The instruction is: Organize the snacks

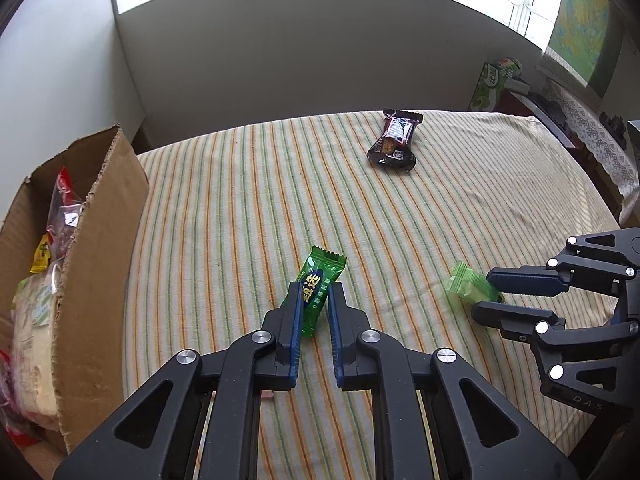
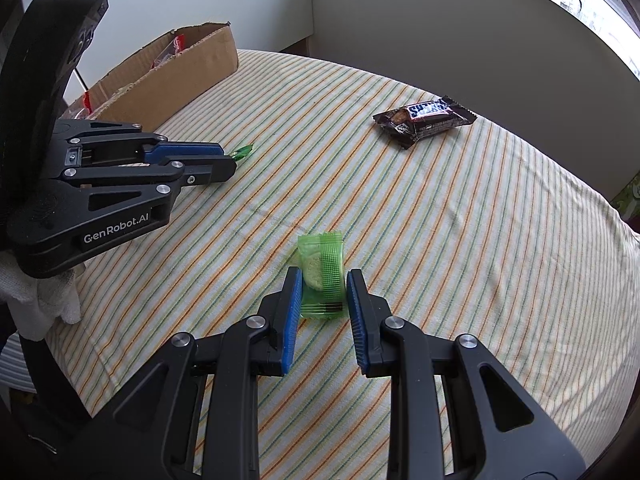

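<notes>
While both lie mid-cloth (edges far): left claw [image 1: 316, 292] clenched on green candy [image 1: 320, 284], right claw [image 2: 322, 280] on cookie packet [image 2: 322, 276].

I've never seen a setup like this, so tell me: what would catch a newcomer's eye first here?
Two black grippers with blue pads meet over a striped cloth: the left gripper pinches a dark green candy, the right gripper a pale green wafer packet. Farther back lies a brown chocolate bar, and a cardboard box of snacks stands at the left.
</notes>
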### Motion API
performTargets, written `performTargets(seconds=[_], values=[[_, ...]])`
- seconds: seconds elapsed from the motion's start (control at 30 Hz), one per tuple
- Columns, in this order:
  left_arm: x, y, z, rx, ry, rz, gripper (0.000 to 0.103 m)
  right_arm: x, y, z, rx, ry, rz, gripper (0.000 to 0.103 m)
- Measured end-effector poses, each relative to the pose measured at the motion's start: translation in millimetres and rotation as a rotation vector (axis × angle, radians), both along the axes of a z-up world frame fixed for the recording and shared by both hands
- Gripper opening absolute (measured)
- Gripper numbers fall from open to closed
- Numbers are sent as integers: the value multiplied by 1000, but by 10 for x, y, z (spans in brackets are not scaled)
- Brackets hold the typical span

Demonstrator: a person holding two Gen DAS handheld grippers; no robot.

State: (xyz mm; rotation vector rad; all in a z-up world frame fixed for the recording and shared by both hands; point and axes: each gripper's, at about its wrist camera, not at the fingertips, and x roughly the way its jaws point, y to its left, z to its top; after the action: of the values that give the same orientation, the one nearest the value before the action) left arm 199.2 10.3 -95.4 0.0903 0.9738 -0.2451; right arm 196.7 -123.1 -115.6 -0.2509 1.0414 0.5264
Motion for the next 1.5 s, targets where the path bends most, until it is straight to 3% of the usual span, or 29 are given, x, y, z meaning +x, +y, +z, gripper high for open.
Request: performTargets(seconds=[0.6, 0.93, 1.13, 1.23, 1.37, 1.5], values=[[136, -98, -63, 51, -11, -19, 18, 5, -38, -24, 7, 2, -9, 24], [-61, -46, 63, 26, -33, -6, 11, -5, -110, 51, 17, -8, -37, 24], [-29, -65, -22, 27, -10, -3, 9, -54, -143, 114, 12, -15, -45, 24], [-37, -86, 14, 50, -35, 5, 20, -65, -175, 113, 11, -11, -48, 24], [-43, -130, 56, 72, -60, -23, 57, -40, -196, 95, 28, -1, -51, 24], [-4, -194, 54, 106, -84, -70, 60, -25, -176, 61, 45, 5, -42, 24]])
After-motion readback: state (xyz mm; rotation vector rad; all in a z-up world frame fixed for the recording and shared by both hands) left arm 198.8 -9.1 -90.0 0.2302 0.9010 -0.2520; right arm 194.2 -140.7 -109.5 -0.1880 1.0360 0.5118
